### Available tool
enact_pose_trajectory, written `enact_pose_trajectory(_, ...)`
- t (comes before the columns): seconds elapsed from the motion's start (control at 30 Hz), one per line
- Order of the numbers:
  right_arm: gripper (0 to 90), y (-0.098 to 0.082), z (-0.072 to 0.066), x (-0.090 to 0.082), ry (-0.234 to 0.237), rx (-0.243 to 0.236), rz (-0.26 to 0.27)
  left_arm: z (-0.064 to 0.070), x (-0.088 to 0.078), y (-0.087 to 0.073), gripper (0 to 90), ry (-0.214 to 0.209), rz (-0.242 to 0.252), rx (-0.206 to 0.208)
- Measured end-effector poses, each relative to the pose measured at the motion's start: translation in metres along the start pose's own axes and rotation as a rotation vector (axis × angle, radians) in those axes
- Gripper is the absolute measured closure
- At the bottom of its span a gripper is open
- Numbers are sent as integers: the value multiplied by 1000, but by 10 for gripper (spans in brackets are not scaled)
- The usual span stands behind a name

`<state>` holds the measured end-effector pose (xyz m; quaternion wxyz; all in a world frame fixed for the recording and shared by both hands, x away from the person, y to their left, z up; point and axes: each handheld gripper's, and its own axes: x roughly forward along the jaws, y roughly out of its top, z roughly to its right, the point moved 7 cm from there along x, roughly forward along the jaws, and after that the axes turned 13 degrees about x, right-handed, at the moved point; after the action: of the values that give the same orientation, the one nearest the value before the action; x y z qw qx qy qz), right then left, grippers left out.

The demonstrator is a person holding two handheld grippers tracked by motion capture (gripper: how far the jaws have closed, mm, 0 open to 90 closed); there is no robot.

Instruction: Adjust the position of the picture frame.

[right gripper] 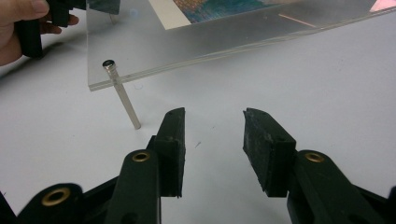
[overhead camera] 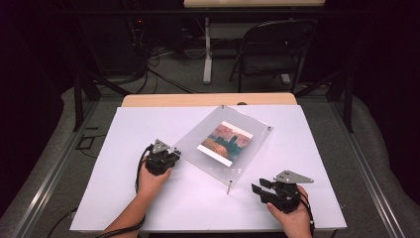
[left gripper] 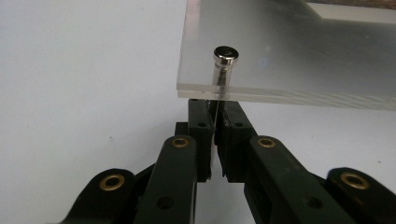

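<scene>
A clear acrylic frame [overhead camera: 198, 144] with a colourful picture [overhead camera: 225, 142] in it stands tilted on thin metal pins on the white table [overhead camera: 148, 198]. My left gripper [overhead camera: 176, 154] is at the frame's left corner. In the left gripper view its jaws [left gripper: 217, 109] are shut on the thin pin [left gripper: 225, 58] that passes through the frame's corner [left gripper: 280, 56], gripping it just below the plate. My right gripper [overhead camera: 257, 187] rests open on the table to the right of the nearest corner pin [overhead camera: 229, 187]. Nothing lies between its jaws [right gripper: 214, 126], and that pin [right gripper: 123, 95] stands ahead to their left.
A strip of wooden tabletop [overhead camera: 208, 99] shows past the white sheet's far edge. Behind it stand a black folding chair [overhead camera: 275, 49] and a white table leg [overhead camera: 207, 49], with cables on the floor. Metal rails run along both sides.
</scene>
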<state>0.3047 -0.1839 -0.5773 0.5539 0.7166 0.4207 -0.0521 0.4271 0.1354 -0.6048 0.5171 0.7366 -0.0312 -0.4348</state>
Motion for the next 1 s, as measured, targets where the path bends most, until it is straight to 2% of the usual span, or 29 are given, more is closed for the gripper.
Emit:
enact_pose_trajectory(0.33,596,-6,-6,2,25,-22,-30,5,-6,2,850,-59,-21,3)
enact_pose_trajectory(0.63,592,-14,-24,9,75,-66,-64,18,-19,8,850,-104,3,9)
enact_pose_trajectory(0.83,601,-18,-32,15,115,-72,-88,24,-25,11,849,-126,14,0)
enact_pose_trajectory(1.0,624,-17,-35,16,127,-71,-82,28,-28,12,849,-140,12,1)
